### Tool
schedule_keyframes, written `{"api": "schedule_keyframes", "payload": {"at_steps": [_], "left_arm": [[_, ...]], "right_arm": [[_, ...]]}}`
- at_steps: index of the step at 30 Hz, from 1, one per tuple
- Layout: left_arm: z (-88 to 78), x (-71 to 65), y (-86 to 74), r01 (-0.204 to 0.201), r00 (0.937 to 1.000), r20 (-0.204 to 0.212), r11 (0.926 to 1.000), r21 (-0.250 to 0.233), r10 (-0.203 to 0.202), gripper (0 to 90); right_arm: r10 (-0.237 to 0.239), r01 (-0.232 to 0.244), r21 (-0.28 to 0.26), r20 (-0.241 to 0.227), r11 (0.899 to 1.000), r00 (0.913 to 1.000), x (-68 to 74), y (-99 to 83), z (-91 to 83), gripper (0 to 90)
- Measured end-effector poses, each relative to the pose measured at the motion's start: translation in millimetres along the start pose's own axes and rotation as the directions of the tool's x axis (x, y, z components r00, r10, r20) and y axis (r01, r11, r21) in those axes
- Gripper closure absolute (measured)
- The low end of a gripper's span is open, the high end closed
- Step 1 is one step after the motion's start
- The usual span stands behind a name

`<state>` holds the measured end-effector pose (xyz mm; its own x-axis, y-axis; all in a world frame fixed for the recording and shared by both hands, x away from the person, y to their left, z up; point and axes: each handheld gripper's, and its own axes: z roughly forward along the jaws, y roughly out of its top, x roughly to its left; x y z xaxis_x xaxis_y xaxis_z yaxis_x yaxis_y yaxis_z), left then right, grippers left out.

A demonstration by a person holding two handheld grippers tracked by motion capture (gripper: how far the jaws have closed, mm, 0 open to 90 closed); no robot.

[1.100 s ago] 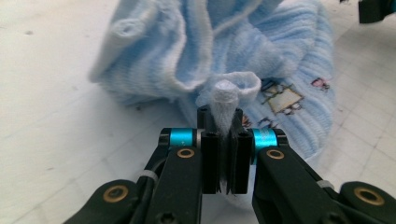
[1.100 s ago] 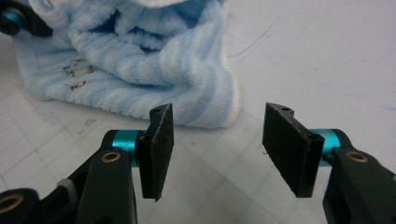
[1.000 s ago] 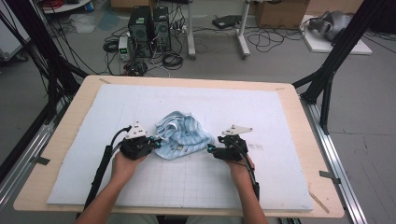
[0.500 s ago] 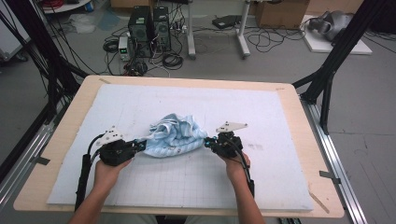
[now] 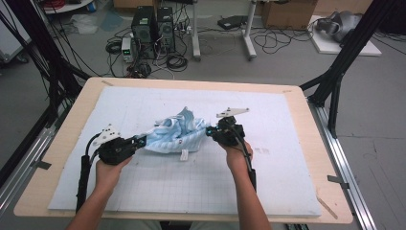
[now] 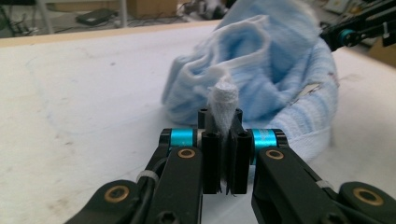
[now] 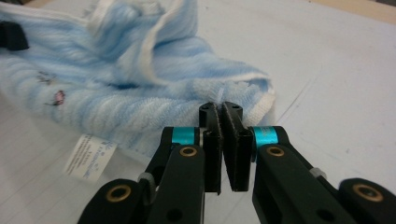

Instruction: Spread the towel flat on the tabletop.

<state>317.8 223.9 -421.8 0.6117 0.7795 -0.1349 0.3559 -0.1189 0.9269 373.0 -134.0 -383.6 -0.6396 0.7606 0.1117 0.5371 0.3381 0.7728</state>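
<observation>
Two claws, high view: the left claw [image 5: 140, 141] and the right claw [image 5: 209, 131] each pinch one end of a crumpled pale-blue striped terry towel [image 5: 174, 134], which sags between them over the middle of the white gridded mat [image 5: 201, 182] on the wooden bench [image 5: 306, 143].
Left gripper view: the left claw [image 6: 224, 154] is clamped tight on a white hemmed corner [image 6: 223, 100] that pokes up between the jaws; the rest of the towel [image 6: 275, 88] bunches behind it on the mat.
Right gripper view: the right claw [image 7: 226, 144] is squeezed on the towel's white-edged hem [image 7: 243, 86], with only a thin bite of cloth held; a white care label [image 7: 88, 156] hangs from the lower edge.
Step in hand: judged as spreading the towel out.
Doing it well: draw both hands apart evenly and level, keep both grips firm, and go gently on the right, where the shallow bite could slip.
</observation>
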Motion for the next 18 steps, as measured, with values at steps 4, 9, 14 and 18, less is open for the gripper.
{"api": "schedule_keyframes", "payload": {"at_steps": [4, 9, 14, 18], "left_arm": [[7.6, 5.2, -4.0, -0.008, 0.9992, -0.039, 0.9994, 0.035, 0.010, 86.2], [14.3, 6.5, -9.4, -0.040, 0.9974, -0.056, 0.9953, 0.088, 0.046, 85.9], [16.2, 7.5, -16.1, -0.017, 0.9967, -0.076, 0.9910, 0.133, 0.027, 75.7], [9.3, 9.6, -18.9, 0.014, 0.9949, -0.101, 0.9888, 0.149, 0.001, 48.3]], "right_arm": [[-0.008, 0.007, 0.011, 0.049, 1.000, 0.9988, 0.8, 6.8, 27.5, 86.6], [-0.046, 0.042, 0.045, 0.101, 0.998, 0.9938, 9.1, 7.7, 52.1, 86.6], [-0.094, 0.083, 0.098, 0.110, 0.992, 0.9895, 17.4, 3.4, 64.1, 81.3], [-0.072, 0.069, 0.044, 0.086, 0.997, 0.9937, 17.3, -1.9, 48.9, 68.3]]}}
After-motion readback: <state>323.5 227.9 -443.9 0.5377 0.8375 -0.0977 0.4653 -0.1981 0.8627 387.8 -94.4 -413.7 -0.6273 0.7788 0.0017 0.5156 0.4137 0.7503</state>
